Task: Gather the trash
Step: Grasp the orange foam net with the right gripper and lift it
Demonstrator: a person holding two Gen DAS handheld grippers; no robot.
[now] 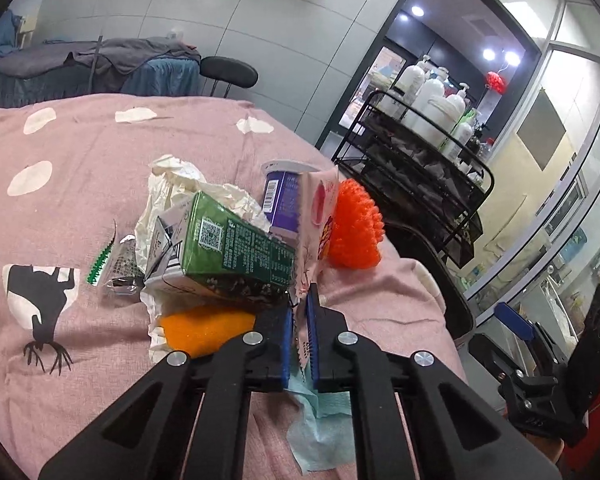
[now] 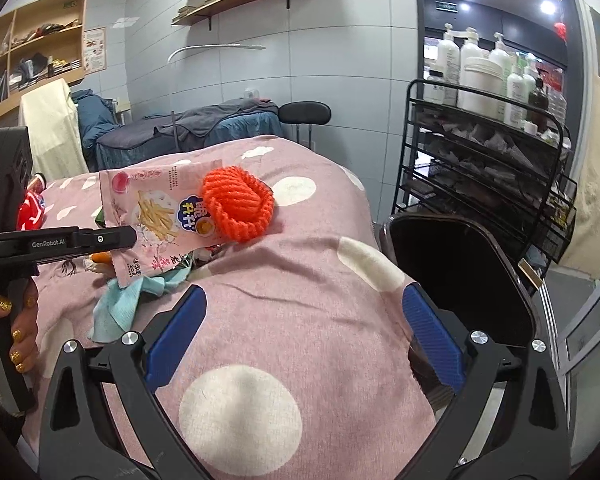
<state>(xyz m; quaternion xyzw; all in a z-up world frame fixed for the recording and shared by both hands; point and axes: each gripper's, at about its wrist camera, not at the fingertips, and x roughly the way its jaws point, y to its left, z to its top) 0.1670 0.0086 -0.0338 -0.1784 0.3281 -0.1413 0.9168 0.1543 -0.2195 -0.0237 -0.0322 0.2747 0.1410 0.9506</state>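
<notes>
carton (image 1: 236,248) green | net (image 2: 238,208) orange | blanket (image 2: 300,280) pink, white-dotted

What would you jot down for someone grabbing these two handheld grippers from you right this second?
Left gripper: shut on the pink snack bag's lower edge.
Right gripper: open, empty, over the pink bedspread beside the black bin.
Still piled on the bed: green carton, purple cup, crumpled paper, foil wrapper, teal tissue, orange foam net.
Done: bag gripped.
Left: bin it, then the rest.
</notes>
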